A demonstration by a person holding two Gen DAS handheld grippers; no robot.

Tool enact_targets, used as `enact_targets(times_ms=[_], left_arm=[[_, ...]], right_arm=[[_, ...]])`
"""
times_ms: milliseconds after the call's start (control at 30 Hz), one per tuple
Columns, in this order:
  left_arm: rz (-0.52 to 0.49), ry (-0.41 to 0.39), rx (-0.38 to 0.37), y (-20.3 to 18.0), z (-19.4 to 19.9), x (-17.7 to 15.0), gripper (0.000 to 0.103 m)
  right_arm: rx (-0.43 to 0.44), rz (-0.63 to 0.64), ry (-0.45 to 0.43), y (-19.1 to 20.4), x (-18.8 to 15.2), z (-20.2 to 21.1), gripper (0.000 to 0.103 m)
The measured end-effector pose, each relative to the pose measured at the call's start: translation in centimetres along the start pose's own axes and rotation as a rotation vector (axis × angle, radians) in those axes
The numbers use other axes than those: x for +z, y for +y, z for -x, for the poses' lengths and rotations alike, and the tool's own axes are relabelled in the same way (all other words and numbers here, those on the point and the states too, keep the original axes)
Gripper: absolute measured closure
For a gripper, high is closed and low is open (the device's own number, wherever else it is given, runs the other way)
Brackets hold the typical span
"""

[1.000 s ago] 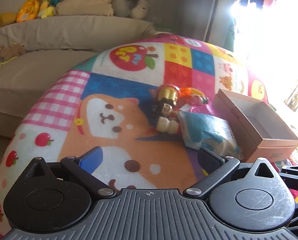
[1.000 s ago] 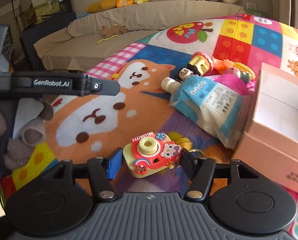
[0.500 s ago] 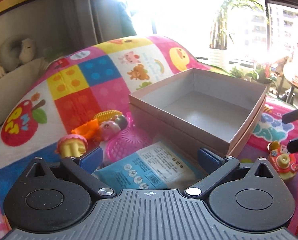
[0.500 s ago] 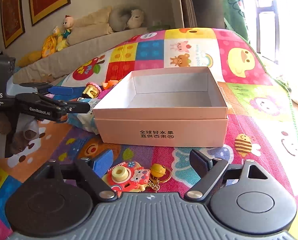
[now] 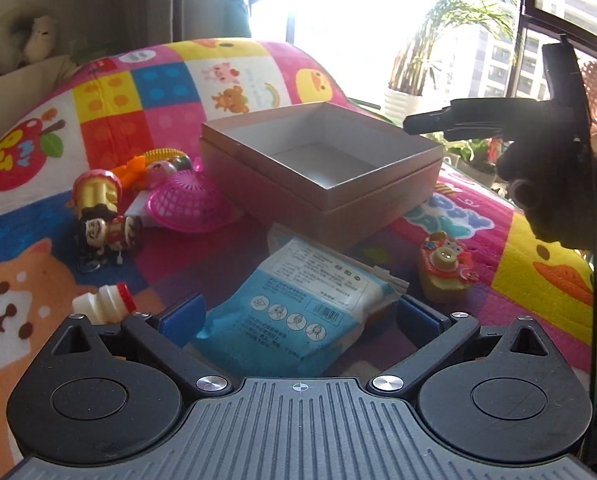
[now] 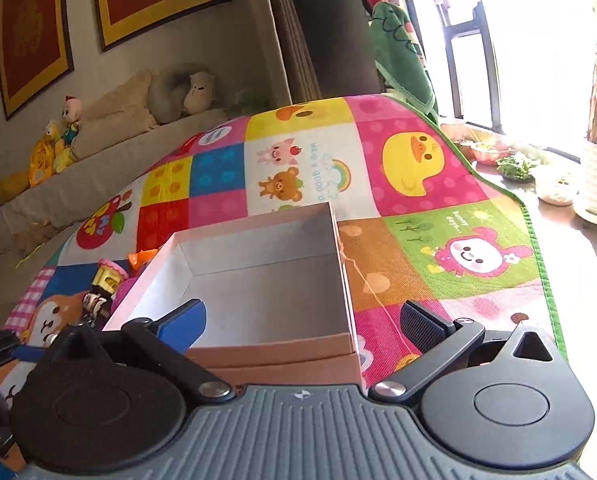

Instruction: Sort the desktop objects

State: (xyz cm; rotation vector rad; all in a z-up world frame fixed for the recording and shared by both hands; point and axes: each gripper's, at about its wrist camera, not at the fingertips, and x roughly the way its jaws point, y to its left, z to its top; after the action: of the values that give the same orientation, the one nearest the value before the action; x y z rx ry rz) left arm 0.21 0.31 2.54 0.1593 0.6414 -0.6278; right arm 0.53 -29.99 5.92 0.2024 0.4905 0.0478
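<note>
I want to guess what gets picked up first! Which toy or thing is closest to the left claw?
The blue and white packet. It lies right between the open left claw's fingers, while the camera toy, pink basket and doll sit farther off on the mat.

The right gripper [image 6: 302, 320], which held the toy camera [image 5: 444, 266], is opening empty above the box [image 6: 266, 280]; the camera lies on the mat [image 5: 538, 264].

white bottle [image 5: 102, 303] partly hidden, window [image 5: 358, 20] overexposed

Framed pictures [image 6: 34, 36] hang above a beige sofa [image 6: 110, 160]; windows [image 5: 358, 8] glare brightly.
</note>
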Motion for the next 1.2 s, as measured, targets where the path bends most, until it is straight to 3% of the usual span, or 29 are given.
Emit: enact_targets(times_ms=[100,200,367,567,667,800,933,1000,1133,1200], left_arm=[[0.026,-0.029,0.064,-1.1,1.6,-0.7,0.000],[0.000,-0.051,0.099,-1.5,2.2,-0.6,0.000],[0.005,0.029,0.151,-2.0,0.1,-0.6,0.000],[0.109,0.098,0.103,-3.9,-0.9,-2.0,0.000],[0.123,0.100,0.165,-4.9,-0.7,-2.7,0.000],[0.181,0.091,0.193,-4.6,-0.3,-2.8,0.000],[0.150,0.125,0.220,-5.3,-0.7,-2.6,0.000],[0.139,0.135,0.228,-5.5,-0.9,-2.5,0.000],[0.158,0.144,0.199,-5.3,-0.2,-2.3,0.000],[0.202,0.100,0.142,-4.9,1.0,-1.9,0.000]], right_arm=[[-0.020,-0.034,0.038,0.0,0.3,-2.6,0.000],[0.055,-0.123,0.117,0.6,0.1,-4.4,0.000],[0.185,-0.123,0.127,2.0,0.0,-3.8,0.000],[0.173,-0.018,0.063,2.2,-1.0,0.6,0.000],[0.165,0.055,0.078,1.9,-2.5,2.6,0.000],[0.190,0.212,0.117,2.7,-5.3,4.7,0.000],[0.272,0.376,0.138,5.2,-7.5,5.9,0.017],[0.297,0.432,0.141,6.4,-8.1,5.8,0.017],[0.303,0.417,0.158,6.9,-8.0,4.5,0.017],[0.303,0.388,0.178,6.6,-7.7,3.8,0.017]])
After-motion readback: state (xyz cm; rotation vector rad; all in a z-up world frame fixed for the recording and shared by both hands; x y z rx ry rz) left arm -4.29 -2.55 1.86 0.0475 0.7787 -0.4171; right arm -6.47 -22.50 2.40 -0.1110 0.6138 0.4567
